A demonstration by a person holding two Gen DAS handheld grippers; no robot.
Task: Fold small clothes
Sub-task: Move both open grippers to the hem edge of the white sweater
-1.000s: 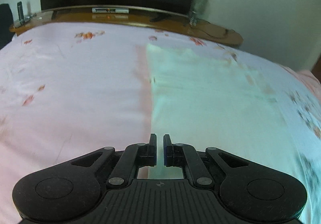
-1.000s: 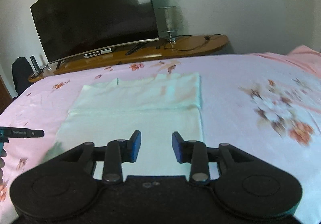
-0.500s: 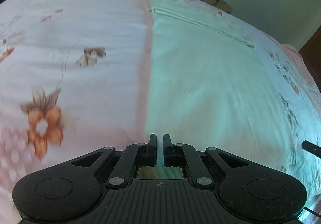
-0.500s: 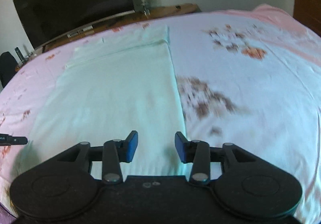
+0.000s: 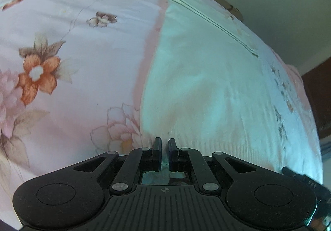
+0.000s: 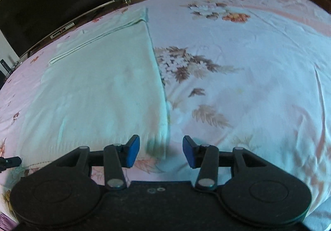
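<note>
Pale mint knitted garment [image 6: 99, 86], partly folded on floral bedsheet [image 6: 248, 75]; left gripper [image 5: 164, 144] clenched empty, right gripper [image 6: 161, 148] spread around near-right corner, further folding remains.

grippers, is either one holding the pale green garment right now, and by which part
Left gripper: shut at the garment's near-left hem corner, grip unclear. Right gripper: open, fingers astride the near-right corner, holding nothing.

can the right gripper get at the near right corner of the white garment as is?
Probably yes. The right gripper has been opening, its jaws stand apart around the near corner of the white garment, and nothing lies on the floral bedsheet between them.
</note>
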